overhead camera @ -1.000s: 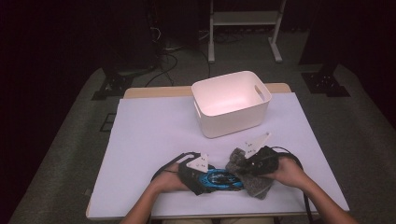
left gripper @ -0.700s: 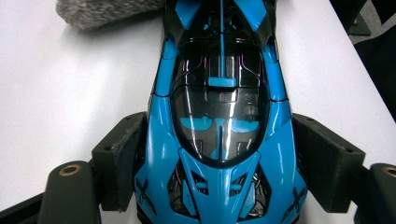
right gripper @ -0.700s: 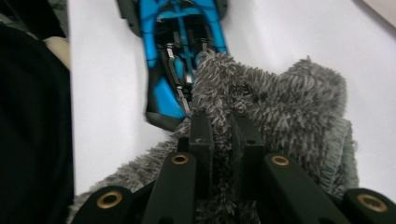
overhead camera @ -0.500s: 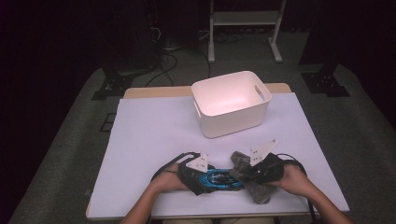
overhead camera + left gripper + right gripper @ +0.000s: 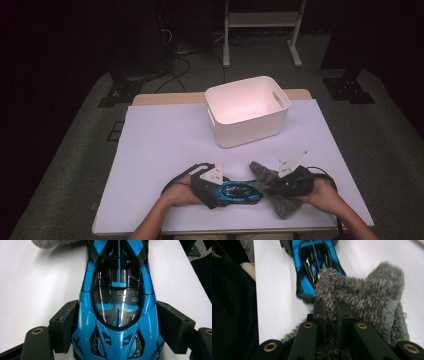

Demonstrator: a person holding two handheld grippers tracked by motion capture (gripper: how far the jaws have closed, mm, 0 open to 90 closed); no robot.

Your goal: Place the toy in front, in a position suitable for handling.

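Observation:
A blue and black toy car point(image 5: 239, 191) lies near the table's front edge. My left gripper point(image 5: 226, 193) is shut on it, and in the left gripper view both black pads point(image 5: 65, 322) press against the sides of the car point(image 5: 117, 302). My right gripper point(image 5: 274, 187) is shut on a grey fluffy cloth point(image 5: 265, 175) just right of the car. In the right gripper view the narrow jaws of my right gripper point(image 5: 330, 307) pinch the cloth point(image 5: 367, 295), whose pile touches the car's point(image 5: 312, 260) near end.
A white plastic bin point(image 5: 250, 131) with handle slots stands empty at the back middle of the white-covered table point(image 5: 165, 140). A wooden edge shows behind it. A dark floor with cables and a stand's legs surrounds the table.
My right gripper has carried the grey cloth to the right and a little toward the front edge, along the car. The left gripper and the car stayed put.

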